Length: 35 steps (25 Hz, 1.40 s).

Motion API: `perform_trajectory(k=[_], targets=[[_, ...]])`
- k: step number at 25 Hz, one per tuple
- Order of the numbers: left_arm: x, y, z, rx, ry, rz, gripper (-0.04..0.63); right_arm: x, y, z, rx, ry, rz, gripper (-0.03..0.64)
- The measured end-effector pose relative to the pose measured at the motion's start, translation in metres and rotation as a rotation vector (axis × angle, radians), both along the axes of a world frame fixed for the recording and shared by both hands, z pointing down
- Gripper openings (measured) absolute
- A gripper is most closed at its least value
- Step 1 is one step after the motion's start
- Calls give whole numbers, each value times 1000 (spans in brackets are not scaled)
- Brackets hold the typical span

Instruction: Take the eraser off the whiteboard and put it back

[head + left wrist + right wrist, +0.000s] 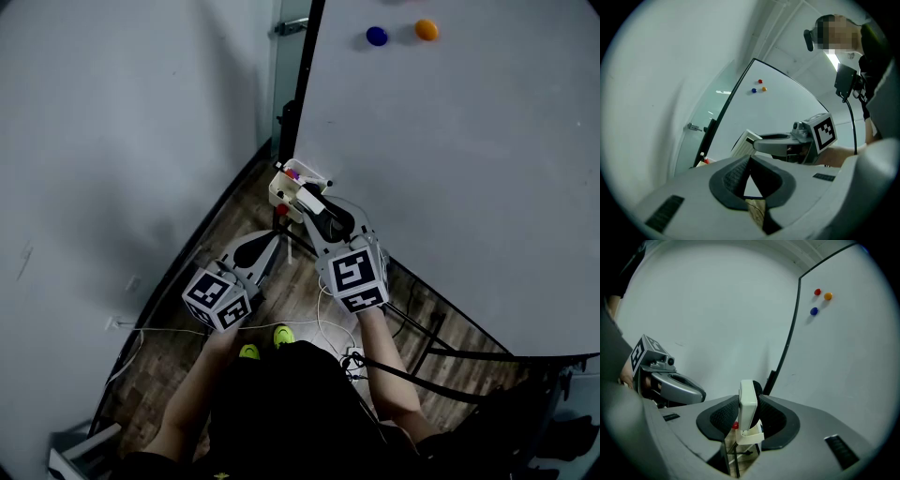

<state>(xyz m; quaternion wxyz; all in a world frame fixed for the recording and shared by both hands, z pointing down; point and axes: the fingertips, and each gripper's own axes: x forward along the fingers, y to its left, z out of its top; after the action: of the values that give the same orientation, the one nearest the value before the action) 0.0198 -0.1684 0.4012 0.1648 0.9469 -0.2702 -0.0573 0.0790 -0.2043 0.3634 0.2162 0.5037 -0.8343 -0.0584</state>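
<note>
The eraser (pixel 748 407), a white block with a black felt side, stands on edge between the pads of my right gripper (pixel 749 412), which is shut on it. In the head view the eraser (pixel 312 201) and right gripper (pixel 316 210) hover just above a small white tray (pixel 283 184) at the whiteboard's lower left corner. That tray (pixel 751 437) shows right under the eraser, with something red in it. My left gripper (pixel 272 247) hangs lower left of the right one, shut and empty, its tips (pixel 749 158) touching. From it I see the right gripper (pixel 780 144) carrying the eraser (pixel 744 143).
The whiteboard (pixel 450 169) fills the right side, with a blue magnet (pixel 377 36) and an orange magnet (pixel 427 29) near the top. Its black frame edge (pixel 302 84) runs beside a grey wall (pixel 122 141). Cables (pixel 323 319) lie on the wooden floor by the person's feet.
</note>
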Motion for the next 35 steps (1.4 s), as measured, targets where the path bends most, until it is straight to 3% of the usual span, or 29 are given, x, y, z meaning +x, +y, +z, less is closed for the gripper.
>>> perform_trajectory(k=[35], targets=[[-6,-14,32,-95,-1,-10,15,0,-47,59,-120,-5,1,133]])
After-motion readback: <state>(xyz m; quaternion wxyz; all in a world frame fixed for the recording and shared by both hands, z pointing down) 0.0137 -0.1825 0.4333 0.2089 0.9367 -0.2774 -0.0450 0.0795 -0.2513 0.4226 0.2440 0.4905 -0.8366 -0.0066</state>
